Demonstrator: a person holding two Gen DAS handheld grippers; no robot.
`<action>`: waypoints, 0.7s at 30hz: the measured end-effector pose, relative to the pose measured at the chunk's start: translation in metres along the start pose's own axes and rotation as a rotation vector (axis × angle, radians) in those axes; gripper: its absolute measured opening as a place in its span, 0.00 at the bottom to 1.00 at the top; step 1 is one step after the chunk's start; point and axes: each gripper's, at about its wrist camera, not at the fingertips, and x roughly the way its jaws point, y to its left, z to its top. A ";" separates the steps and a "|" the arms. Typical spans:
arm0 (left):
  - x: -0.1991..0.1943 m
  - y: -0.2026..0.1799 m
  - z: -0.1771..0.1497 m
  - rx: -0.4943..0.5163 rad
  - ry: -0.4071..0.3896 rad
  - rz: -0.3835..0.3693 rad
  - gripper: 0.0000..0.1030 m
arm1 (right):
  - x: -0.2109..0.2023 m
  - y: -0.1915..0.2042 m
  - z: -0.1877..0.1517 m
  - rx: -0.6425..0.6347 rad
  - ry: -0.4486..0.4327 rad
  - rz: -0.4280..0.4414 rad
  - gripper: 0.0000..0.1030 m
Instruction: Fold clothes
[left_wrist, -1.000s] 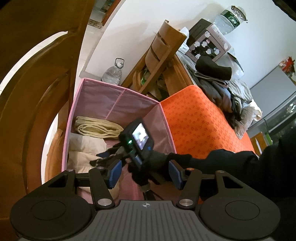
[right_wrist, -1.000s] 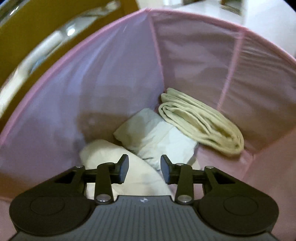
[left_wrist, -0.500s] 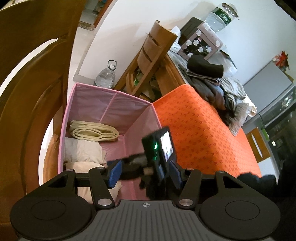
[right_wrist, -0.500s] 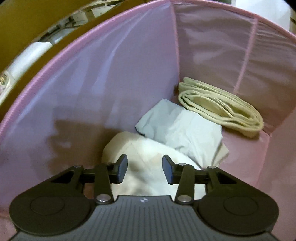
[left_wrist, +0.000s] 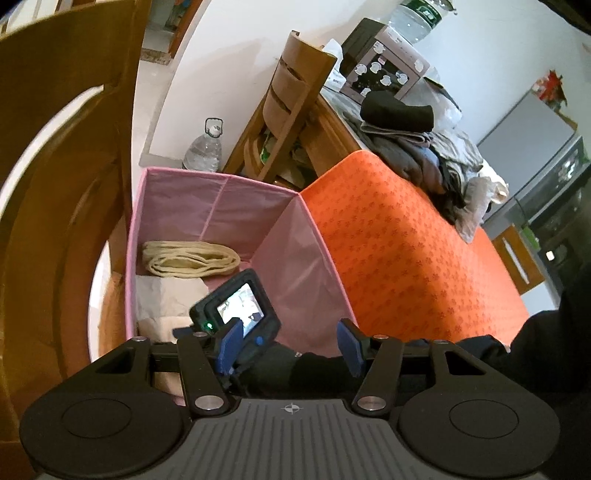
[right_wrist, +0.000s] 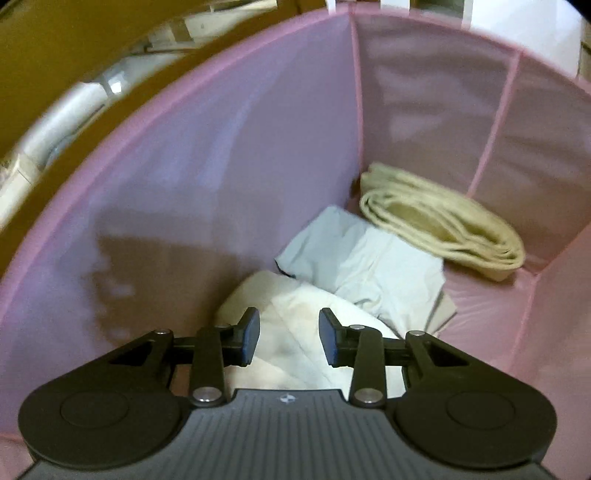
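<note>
Both tongs were open and empty, right gripper (right_wrist: 289, 341) just above the cream garment (right_wrist: 295, 325) at the near end of the pink bin (right_wrist: 207, 155); soft, light, floppy, so I'd pinch a folded edge; left gripper (left_wrist: 290, 345) hung outside the bin.

this is a lived-in home, a dining or living room by the look of it. a wooden chair (left_wrist: 295, 107) stands against a white wall, a big water bottle (left_wrist: 204, 147) on the tiled floor beside it. an orange patterned cloth (left_wrist: 406, 254) covers a table, with a heap of clothes (left_wrist: 428, 155) at its far end. a pink fabric laundry bin (left_wrist: 207, 206) holds folded linens (right_wrist: 439, 218). the grey shape at the far right may be a fridge (left_wrist: 528, 129).
</note>
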 end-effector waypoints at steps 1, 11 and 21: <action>-0.003 -0.002 0.001 0.015 -0.006 0.008 0.62 | -0.012 0.003 0.002 0.000 -0.006 -0.002 0.40; -0.035 -0.036 0.018 0.159 -0.068 0.076 0.73 | -0.132 0.025 0.012 0.015 -0.063 -0.027 0.52; -0.072 -0.097 0.023 0.345 -0.090 0.200 0.98 | -0.229 0.027 -0.004 -0.089 -0.051 -0.026 0.67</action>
